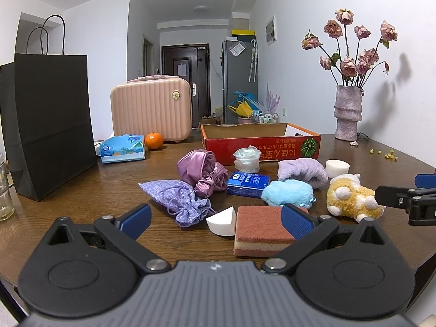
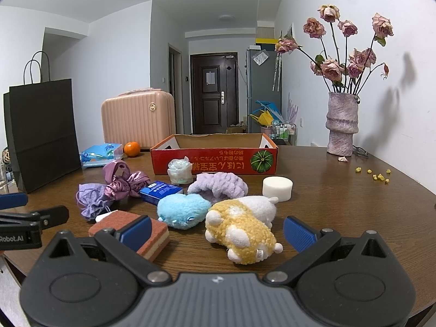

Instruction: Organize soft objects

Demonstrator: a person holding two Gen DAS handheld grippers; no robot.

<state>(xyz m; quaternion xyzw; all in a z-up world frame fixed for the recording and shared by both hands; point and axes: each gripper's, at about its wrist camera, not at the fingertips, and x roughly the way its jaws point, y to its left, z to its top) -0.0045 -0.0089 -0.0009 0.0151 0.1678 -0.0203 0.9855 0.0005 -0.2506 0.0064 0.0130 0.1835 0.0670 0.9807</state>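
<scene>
My right gripper [image 2: 216, 233] and left gripper [image 1: 215, 222] gape empty; the yellow plush [image 2: 242, 234] at twelve o'clock looks light and squashy, so I'd pinch its middle.

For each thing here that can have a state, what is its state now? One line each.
left claw: open, holds nothing
right claw: open, holds nothing
red cardboard box: open on top, inside hidden
lilac drawstring pouch: drawn shut, lies on the table
black paper bag: stands upright
pink case: shut, upright
yellow plush toy: lies on its side
vase: upright, holds dried roses
</scene>
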